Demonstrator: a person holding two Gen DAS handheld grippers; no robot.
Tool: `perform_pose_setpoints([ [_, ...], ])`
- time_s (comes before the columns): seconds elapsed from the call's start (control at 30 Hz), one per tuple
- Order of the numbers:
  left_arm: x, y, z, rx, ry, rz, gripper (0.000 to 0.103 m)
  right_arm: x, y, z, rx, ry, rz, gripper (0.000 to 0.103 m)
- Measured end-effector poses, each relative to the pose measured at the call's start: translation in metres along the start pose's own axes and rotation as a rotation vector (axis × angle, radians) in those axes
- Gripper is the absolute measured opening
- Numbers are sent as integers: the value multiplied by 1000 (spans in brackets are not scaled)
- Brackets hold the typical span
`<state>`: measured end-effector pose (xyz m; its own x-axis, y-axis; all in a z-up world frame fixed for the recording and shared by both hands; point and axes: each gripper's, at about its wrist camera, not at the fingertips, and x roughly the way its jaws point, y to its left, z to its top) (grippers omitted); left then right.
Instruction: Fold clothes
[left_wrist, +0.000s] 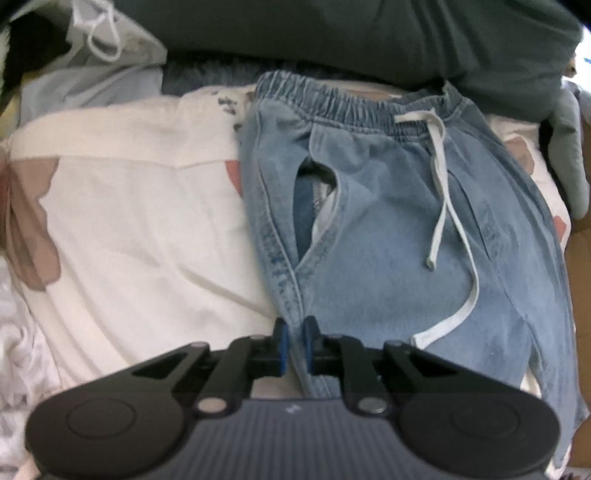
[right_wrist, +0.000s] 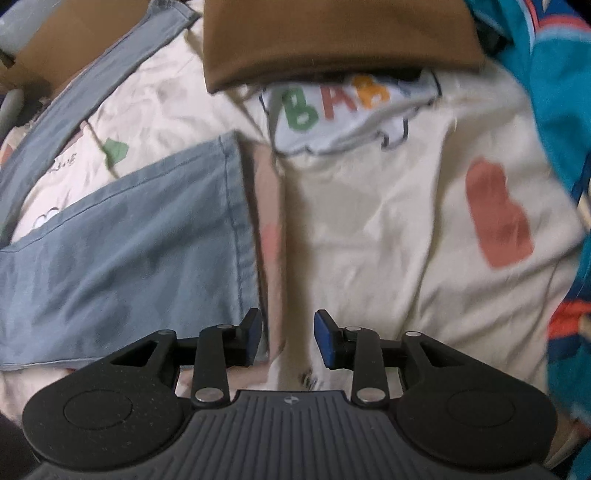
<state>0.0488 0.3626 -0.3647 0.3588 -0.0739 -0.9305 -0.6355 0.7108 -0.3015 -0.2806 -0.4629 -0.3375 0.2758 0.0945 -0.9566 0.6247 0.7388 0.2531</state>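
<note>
Covering the whole work surface, a cream bedsheet (left_wrist: 140, 229) printed with pink, green and brown shapes lies under everything else. Light-blue denim trousers (left_wrist: 399, 229) come next in size, laid flat on the sheet in the left wrist view with the gathered elastic waistband (left_wrist: 354, 107) away from the camera; in the right wrist view one hemmed trouser leg (right_wrist: 140, 251) reaches in from the left and ends just beside the gripper. Dark green clothing (left_wrist: 351, 33) is heaped beyond the waistband, and a brown folded garment (right_wrist: 332, 40) sits at the far edge of the right wrist view, partly over a white piece bearing coloured letters (right_wrist: 332, 107). Teal patterned fabric (right_wrist: 554, 110) borders the right side, though blur makes its kind hard to judge. A white drawstring (left_wrist: 441, 177) trails down the trouser front from the waistband. Left gripper (left_wrist: 295, 347): clenched on the side seam of the trousers, blue pads pressing a ridge of denim. Right gripper (right_wrist: 288, 341): released, jaws apart over bare sheet, holding nothing, its left finger at the edge of the leg hem.
</note>
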Motion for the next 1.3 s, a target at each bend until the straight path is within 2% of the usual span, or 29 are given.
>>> perform_pose_setpoints([
  [0.1,-7,-6,-2,32,4,-16,25,4,-9,-10,55,19,36,43],
  [0.2,-15,-12,-4,44,-2,-22,30,9,-18,-22,123,27,92,43],
  [0.47,-16,-29,-6,95,23,3,33,30,-31,-37,300,48,230,43],
  [0.57,-16,-33,-12,103,30,2,43,31,-29,-36,340,58,284,43],
  [0.63,-15,-35,-16,114,32,13,54,30,-27,-35,370,65,327,43],
  [0.7,-13,-35,-20,125,34,27,58,26,-24,-32,392,62,379,44],
  [0.77,-9,-34,-24,127,45,33,62,22,-21,-31,411,55,427,51],
  [0.87,-2,-32,-30,124,81,38,67,29,-14,-35,427,72,430,56],
  [1.0,1,-30,-38,145,105,29,71,48,-13,-49,471,93,371,56],
  [1.13,1,-28,-39,146,110,14,74,55,-18,-57,561,23,329,55],
  [1.3,3,-26,-37,108,104,-2,74,59,-23,-61,653,-55,342,54],
])
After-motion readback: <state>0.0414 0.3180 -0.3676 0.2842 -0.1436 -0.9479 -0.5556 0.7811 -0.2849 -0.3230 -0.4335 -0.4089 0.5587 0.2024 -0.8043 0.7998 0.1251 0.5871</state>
